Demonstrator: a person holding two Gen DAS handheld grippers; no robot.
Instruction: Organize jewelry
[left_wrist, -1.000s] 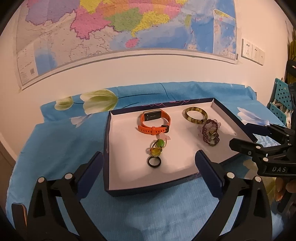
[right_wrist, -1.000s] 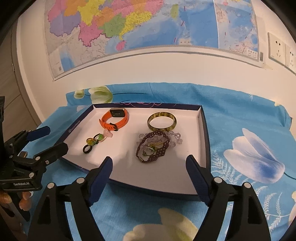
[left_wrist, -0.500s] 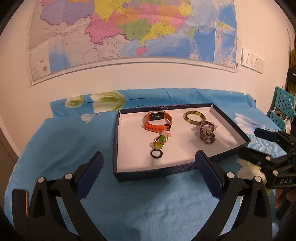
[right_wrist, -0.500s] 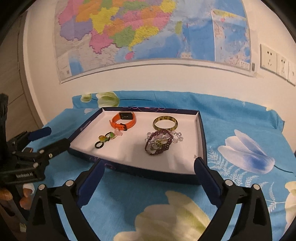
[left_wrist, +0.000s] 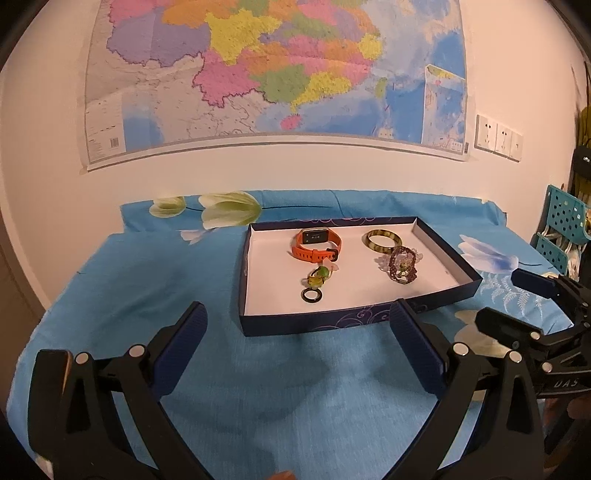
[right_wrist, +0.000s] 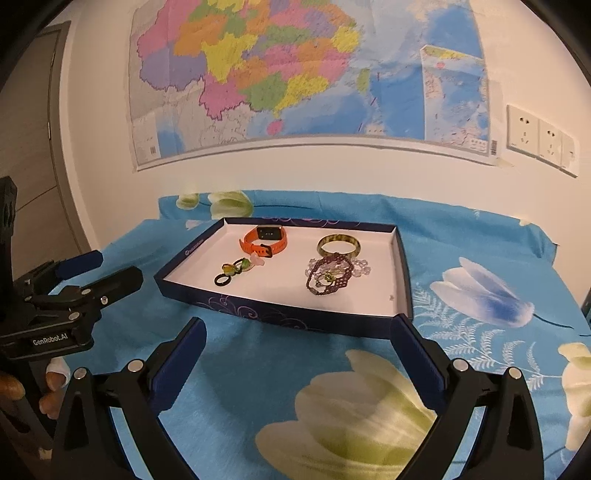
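Observation:
A dark blue tray (left_wrist: 332, 325) (right_wrist: 280, 314) with a white floor sits on the blue flowered cloth. In it lie an orange watch (left_wrist: 316, 243) (right_wrist: 264, 240), a green-yellow bangle (left_wrist: 383, 239) (right_wrist: 338, 245), a purple bead bracelet (left_wrist: 402, 265) (right_wrist: 328, 278), a green charm (left_wrist: 318, 276) (right_wrist: 236, 266) and a black ring (left_wrist: 312, 294) (right_wrist: 222, 280). My left gripper (left_wrist: 297, 325) is open and empty, in front of the tray; it also shows in the right wrist view (right_wrist: 98, 269). My right gripper (right_wrist: 297, 338) is open and empty, in front of the tray; it also shows in the left wrist view (left_wrist: 509, 301).
The blue cloth (left_wrist: 147, 280) covers the table up to a white wall with a large map (left_wrist: 273, 70). Wall sockets (right_wrist: 539, 138) are at the right. A teal perforated rack (left_wrist: 561, 229) stands at the far right. A door (right_wrist: 26, 155) is at the left.
Both grippers have pulled back and away from the tray, which now looks smaller and farther. The jewelry has not moved. Both grippers stay open.

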